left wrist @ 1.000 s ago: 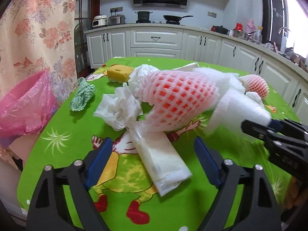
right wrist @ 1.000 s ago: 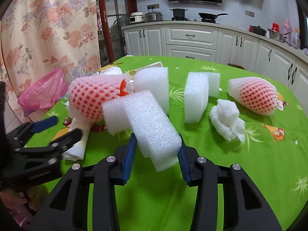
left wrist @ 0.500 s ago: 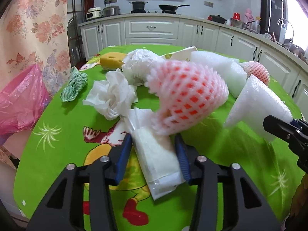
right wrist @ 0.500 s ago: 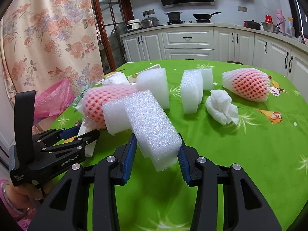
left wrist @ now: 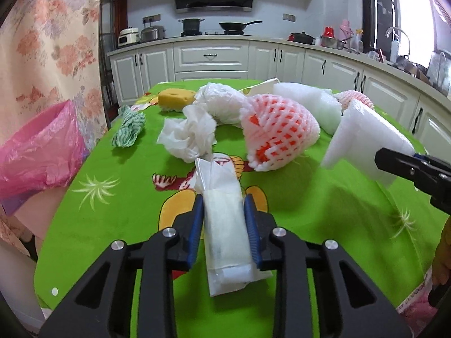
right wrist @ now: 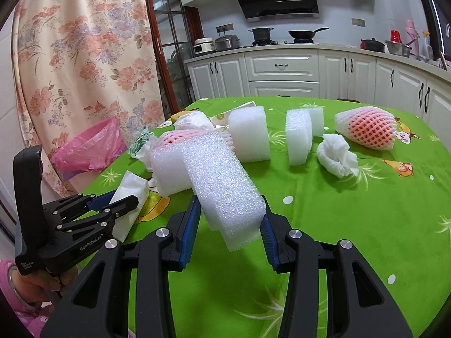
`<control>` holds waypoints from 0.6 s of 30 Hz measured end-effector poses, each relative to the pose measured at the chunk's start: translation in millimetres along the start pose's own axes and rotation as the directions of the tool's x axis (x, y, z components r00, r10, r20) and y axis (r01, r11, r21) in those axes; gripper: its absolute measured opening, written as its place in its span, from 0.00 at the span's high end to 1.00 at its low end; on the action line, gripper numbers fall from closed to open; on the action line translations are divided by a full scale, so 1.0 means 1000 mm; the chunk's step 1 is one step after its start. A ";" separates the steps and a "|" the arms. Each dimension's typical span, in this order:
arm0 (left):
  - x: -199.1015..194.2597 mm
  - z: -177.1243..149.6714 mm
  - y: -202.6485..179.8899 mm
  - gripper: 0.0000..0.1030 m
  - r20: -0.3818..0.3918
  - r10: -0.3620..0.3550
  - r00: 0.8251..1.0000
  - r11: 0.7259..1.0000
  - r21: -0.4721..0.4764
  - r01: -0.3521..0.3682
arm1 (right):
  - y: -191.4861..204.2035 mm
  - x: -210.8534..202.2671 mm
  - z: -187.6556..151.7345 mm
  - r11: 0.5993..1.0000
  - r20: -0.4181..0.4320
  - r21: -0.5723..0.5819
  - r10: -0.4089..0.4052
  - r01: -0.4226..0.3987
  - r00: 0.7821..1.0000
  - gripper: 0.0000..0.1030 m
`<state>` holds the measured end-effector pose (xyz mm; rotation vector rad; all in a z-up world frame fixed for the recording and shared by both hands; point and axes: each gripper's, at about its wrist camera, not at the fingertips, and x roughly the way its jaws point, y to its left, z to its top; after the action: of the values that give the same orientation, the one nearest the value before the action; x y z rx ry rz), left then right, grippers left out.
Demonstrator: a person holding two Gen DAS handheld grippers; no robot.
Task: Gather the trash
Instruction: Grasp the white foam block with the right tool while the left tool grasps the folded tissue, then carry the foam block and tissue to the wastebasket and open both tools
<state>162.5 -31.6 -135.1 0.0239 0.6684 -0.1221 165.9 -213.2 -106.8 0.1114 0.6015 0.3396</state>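
Observation:
My left gripper is shut on a white plastic tissue packet and holds it over the green table; it shows in the right wrist view too. My right gripper is shut on a white L-shaped foam block held above the table, seen at the right in the left wrist view. A pink trash bag hangs open off the table's left edge.
On the table lie a red-and-white foam fruit net, crumpled tissues, a green cloth, a yellow sponge, white foam blocks, a second fruit net and another tissue wad.
My left gripper has closed from wide open onto the tissue packet and lifted it. The right gripper keeps holding the foam block and has risen slightly.

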 end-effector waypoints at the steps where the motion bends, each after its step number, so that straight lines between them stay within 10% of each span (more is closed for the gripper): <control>1: 0.001 0.001 0.002 0.72 -0.001 -0.007 1.000 1.000 -0.016 0.007 | 0.000 0.000 0.000 1.000 0.000 0.007 0.002 -0.002 1.000 0.60; 18: -0.040 0.000 0.010 0.74 0.115 0.048 0.992 0.999 -0.004 -0.048 | 0.030 -0.004 -0.005 0.997 0.007 -0.031 0.064 -0.064 0.998 0.60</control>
<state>132.3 -17.1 -110.9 0.0317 0.5519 -0.0760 151.2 -186.8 -103.1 0.1024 0.5852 0.4102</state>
